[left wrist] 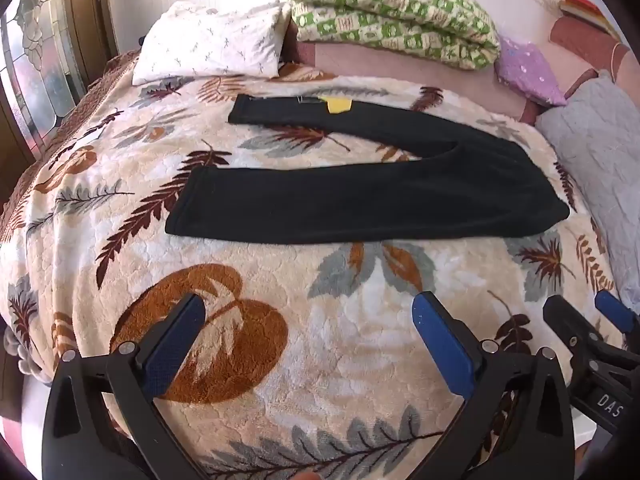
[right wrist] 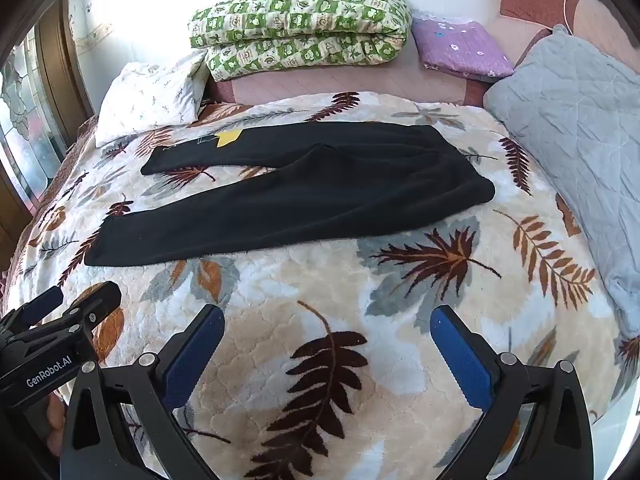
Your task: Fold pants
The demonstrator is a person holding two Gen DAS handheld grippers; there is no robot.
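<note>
Still unfolded: black pants (left wrist: 360, 204) spread flat across the middle of both frames on a leaf-print fleece blanket (left wrist: 340, 340), two legs fanned apart toward the left, waistband end at the right. Near leg's hem at centre left of the left wrist view; far leg's hem higher up, beside a yellow patch (left wrist: 339, 105). Left gripper (left wrist: 308, 344) at bottom centre of its own view, blue pads spread wide, nothing between them, well short of the cloth. Right gripper (right wrist: 328, 344) at bottom centre of its own view, likewise wide open and empty, also apart from the pants. Both angled downward over bare blanket.

Behind, along the top of the frames: white pillow (left wrist: 208, 46) upper left, folded green-checked quilt (right wrist: 300, 28) upper centre, purple cushion (right wrist: 460, 46) and grey quilted cover (right wrist: 568, 120) at right.

Judged from the layout, first step likely a lengthwise fold, one leg over the other. Best done by taking the near leg at two spread points, hem at left and waist corner at right, pinching only the top garment and not the plush blanket beneath. Worth lifting both ends level, carrying them toward the far leg together, then matching hems and outer seams before release. Main risks: snagged fleece, a sagging middle, a skewed edge.
</note>
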